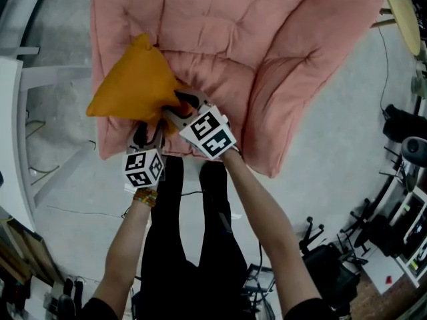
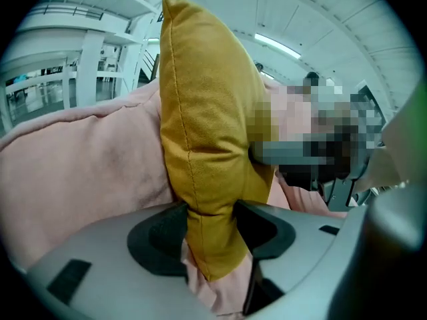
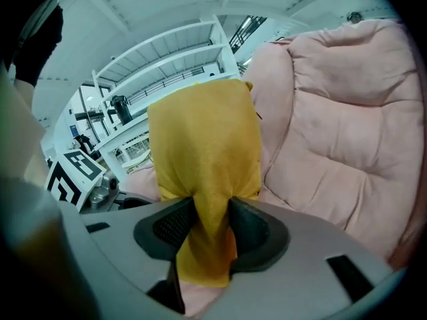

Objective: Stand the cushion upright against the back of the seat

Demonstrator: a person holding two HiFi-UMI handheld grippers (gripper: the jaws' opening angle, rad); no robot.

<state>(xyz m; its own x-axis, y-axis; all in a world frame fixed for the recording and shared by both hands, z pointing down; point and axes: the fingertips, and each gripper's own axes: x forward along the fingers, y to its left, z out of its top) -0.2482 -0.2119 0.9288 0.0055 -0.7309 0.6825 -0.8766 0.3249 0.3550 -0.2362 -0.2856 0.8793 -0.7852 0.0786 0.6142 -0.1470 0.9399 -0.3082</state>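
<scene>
A mustard-yellow cushion [image 1: 133, 85] sits at the near left of a pink padded seat [image 1: 220, 39]. My left gripper [image 1: 150, 133] pinches the cushion's near edge [image 2: 207, 232], and its jaws press the fabric from both sides. Beside it, my right gripper [image 1: 179, 107] is shut on the same edge [image 3: 210, 225], with the cloth bunched between the pads. In the right gripper view the cushion [image 3: 203, 139] rises upright in front of the seat's back [image 3: 347, 125]. In the left gripper view its seam [image 2: 175, 99] faces me.
White shelving [image 3: 167, 59] stands behind the seat. A white frame [image 1: 17, 125] lies at the left of the head view, cables and dark gear [image 1: 400, 179] at the right. The person's legs [image 1: 187, 245] stand just before the seat's front edge.
</scene>
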